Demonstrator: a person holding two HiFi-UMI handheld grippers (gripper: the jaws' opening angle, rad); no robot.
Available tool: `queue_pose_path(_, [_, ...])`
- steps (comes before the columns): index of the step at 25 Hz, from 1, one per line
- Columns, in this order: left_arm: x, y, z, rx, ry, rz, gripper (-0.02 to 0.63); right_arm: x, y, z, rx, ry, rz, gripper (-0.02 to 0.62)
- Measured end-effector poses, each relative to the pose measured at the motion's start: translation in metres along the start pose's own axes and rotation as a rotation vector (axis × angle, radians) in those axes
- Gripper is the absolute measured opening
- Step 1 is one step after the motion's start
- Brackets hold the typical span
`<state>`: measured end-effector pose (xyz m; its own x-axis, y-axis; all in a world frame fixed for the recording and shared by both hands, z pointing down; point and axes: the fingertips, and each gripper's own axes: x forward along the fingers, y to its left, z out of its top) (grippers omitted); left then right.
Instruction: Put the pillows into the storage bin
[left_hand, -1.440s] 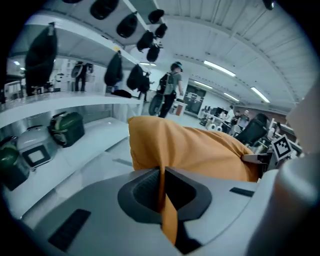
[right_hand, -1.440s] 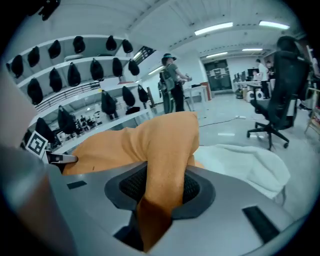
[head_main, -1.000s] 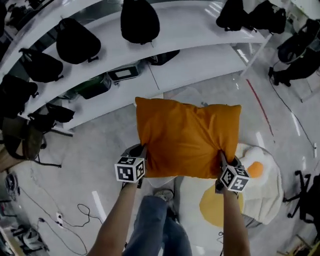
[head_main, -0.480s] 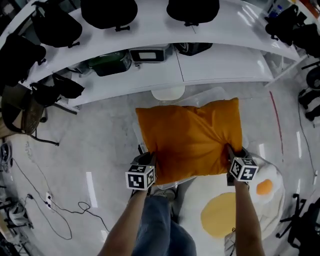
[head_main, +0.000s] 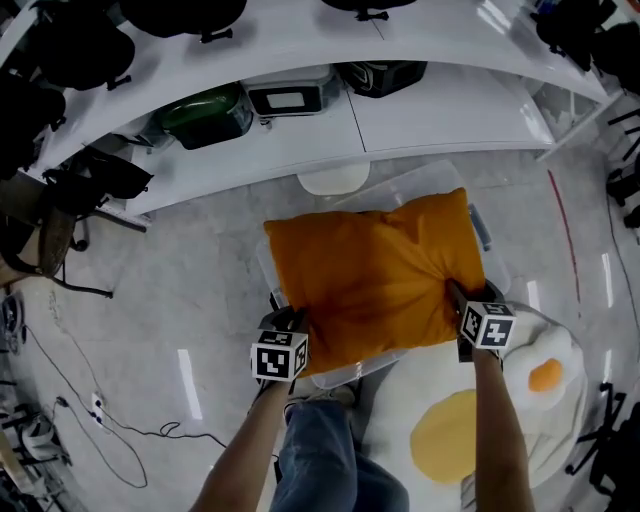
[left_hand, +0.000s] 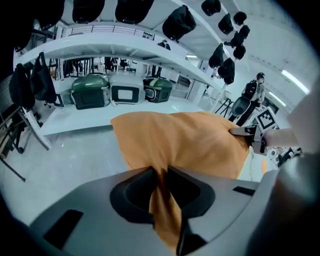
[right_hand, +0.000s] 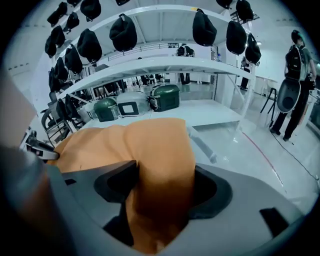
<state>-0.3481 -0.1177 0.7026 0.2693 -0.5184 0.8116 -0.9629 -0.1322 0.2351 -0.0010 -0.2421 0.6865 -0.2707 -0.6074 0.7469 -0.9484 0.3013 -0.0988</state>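
Orange pillow (head_main: 375, 275) lay over storage bin (head_main: 482, 228). Left tool (head_main: 294, 320) and right tool (head_main: 459, 297) pinched its near corners; jaws had just been opening, fabric between.

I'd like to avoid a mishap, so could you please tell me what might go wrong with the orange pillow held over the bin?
1. The orange pillow hides most of the clear bin, so it may lodge on the rim.
2. Both claws have just been opening with fabric between them; the right claw stands wider than the left claw, so one corner may drop first and tip the pillow out.
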Motion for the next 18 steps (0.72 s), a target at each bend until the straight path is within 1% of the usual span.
queue_pose_path(1, [0.003, 0.002, -0.006, -0.006, 0.020, 0.012, 0.089, 0.001, -0.002, -0.004, 0.001, 0.002, -0.009, 0.324])
queue_pose_path(3, [0.004, 0.007, -0.013, -0.023, 0.046, 0.030, 0.140, 0.000, -0.003, -0.005, -0.004, -0.010, -0.022, 0.347])
queue_pose_path(5, [0.001, 0.007, -0.013, -0.021, 0.054, 0.030, 0.170, -0.005, -0.004, -0.001, -0.002, -0.033, -0.040, 0.382])
queue_pose_path(6, [-0.002, 0.006, -0.011, -0.013, 0.052, 0.027, 0.205, -0.011, -0.006, 0.002, 0.001, -0.052, -0.050, 0.399])
queue_pose_path(7, [-0.006, 0.003, -0.007, -0.005, 0.042, 0.023, 0.222, -0.017, -0.007, 0.006, 0.006, -0.072, -0.056, 0.399])
queue_pose_path(10, [-0.022, -0.008, 0.016, 0.020, -0.017, 0.016, 0.222, -0.039, -0.004, 0.020, 0.033, -0.119, -0.048, 0.403])
queue_pose_path(12, [-0.031, -0.022, 0.034, 0.057, -0.040, -0.003, 0.222, -0.056, -0.004, 0.025, 0.054, -0.139, -0.047, 0.403])
queue_pose_path(15, [-0.043, -0.053, 0.062, 0.120, -0.066, -0.044, 0.226, -0.088, -0.011, 0.027, 0.116, -0.173, -0.060, 0.402])
queue_pose_path(18, [-0.052, -0.096, 0.095, 0.193, -0.095, -0.101, 0.225, -0.126, -0.026, 0.027, 0.190, -0.210, -0.090, 0.402])
